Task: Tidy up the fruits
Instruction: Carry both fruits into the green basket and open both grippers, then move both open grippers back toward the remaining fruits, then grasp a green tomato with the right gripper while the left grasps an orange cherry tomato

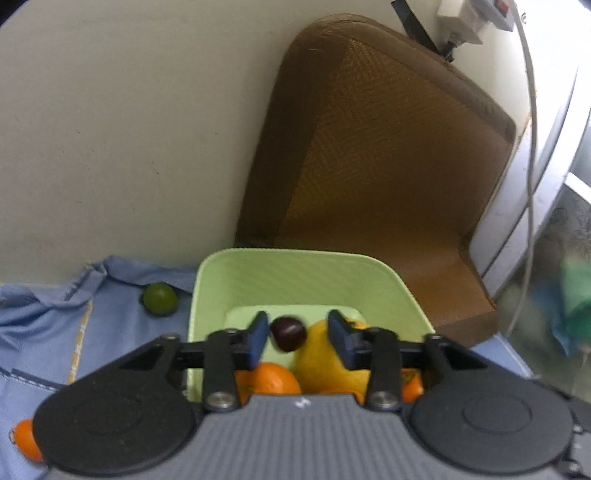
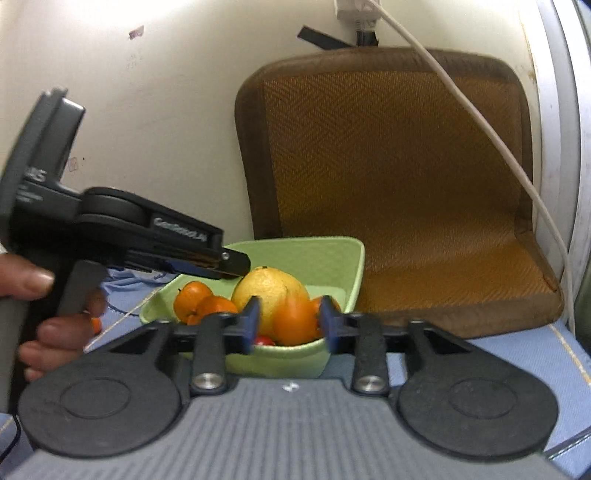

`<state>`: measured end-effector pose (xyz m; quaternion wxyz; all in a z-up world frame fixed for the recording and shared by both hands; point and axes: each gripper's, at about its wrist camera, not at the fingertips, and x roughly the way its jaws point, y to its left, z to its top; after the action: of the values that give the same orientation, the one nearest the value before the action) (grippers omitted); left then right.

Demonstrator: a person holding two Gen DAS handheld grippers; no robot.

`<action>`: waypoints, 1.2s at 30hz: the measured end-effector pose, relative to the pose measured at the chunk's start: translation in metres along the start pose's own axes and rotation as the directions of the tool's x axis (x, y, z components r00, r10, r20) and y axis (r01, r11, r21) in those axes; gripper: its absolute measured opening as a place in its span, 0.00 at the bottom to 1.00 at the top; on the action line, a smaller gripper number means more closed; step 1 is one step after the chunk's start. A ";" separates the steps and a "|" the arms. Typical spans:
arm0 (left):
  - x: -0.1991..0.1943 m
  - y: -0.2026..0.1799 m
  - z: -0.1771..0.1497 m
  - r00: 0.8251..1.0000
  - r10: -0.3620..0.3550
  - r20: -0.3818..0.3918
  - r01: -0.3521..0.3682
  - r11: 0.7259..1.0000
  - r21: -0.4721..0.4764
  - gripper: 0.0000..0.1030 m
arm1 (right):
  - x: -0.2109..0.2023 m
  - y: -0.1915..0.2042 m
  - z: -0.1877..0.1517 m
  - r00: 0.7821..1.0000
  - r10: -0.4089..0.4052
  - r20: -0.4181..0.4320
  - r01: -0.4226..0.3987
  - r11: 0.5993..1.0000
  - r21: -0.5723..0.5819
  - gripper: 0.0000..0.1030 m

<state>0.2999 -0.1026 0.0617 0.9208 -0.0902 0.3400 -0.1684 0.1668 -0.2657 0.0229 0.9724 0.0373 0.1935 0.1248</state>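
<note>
Brown woven seat cushion (image 1: 384, 155) propped against pale wall (image 1: 110, 129), lower end bent forward and resting on blue cloth (image 1: 44, 332). Cloth rumpled at the left, with pale stitched seam. White power strip (image 1: 476, 14) mounted high on wall above cushion, black tape strip (image 1: 410, 22) just beside it. White cable (image 2: 480, 122) hung from there, draped down across cushion's right side. Blurred green and blue shape (image 1: 572, 299) at far right edge, not identifiable.

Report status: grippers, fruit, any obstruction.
Left gripper open above green bowl, dark fruit between jaws, untouched. Right gripper open, empty. Green fruit outside. No obstruction.
</note>
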 end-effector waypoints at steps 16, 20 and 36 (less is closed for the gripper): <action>-0.149 0.122 -0.073 0.959 0.264 0.108 -0.249 0.960 -0.131 0.37 | -0.036 0.041 -0.002 0.977 0.207 0.049 -0.208 0.978 0.005 0.47; -0.125 0.122 -0.085 0.959 0.272 0.075 -0.265 0.960 -0.089 0.37 | -0.017 0.082 0.006 0.966 0.250 -0.066 -0.257 0.960 -0.116 0.41; -0.076 0.111 -0.079 0.926 0.353 0.134 -0.353 0.935 -0.019 0.39 | 0.229 0.113 0.094 0.779 0.071 -0.623 -0.152 0.985 -0.078 0.41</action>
<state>0.2213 0.0246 0.0164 0.9573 -0.0363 0.2868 0.0056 0.3818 -0.0996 0.0395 0.8468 -0.0543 0.4903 0.1991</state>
